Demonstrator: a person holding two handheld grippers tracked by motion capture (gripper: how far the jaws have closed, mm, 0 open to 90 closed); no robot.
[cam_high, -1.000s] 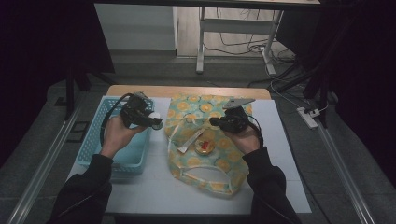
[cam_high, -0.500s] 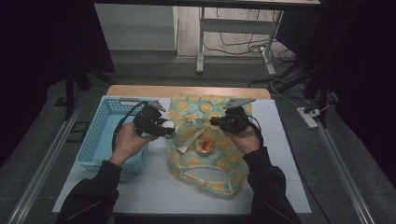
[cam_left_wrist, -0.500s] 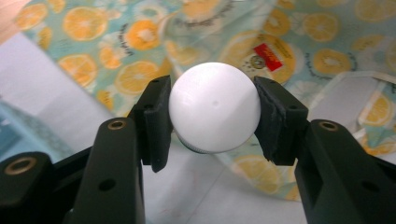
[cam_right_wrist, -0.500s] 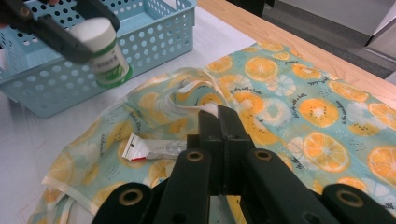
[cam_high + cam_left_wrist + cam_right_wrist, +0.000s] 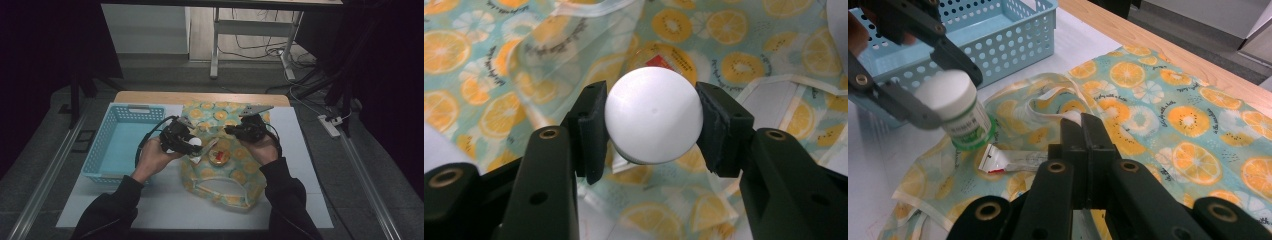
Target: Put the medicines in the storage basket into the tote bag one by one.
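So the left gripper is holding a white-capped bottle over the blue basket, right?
Not quite. The left gripper does hold the white-capped bottle, but over the fruit-print bag, not the blue basket, as the high view shows.

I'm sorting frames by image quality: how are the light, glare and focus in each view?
High view: dim, dark surroundings, the table lit, small things soft. Left gripper view: bright, the white cap nearly blown out, the fruit-print bag sharp. Right gripper view: evenly lit, the jaws close up slightly soft, the blue basket crisp.
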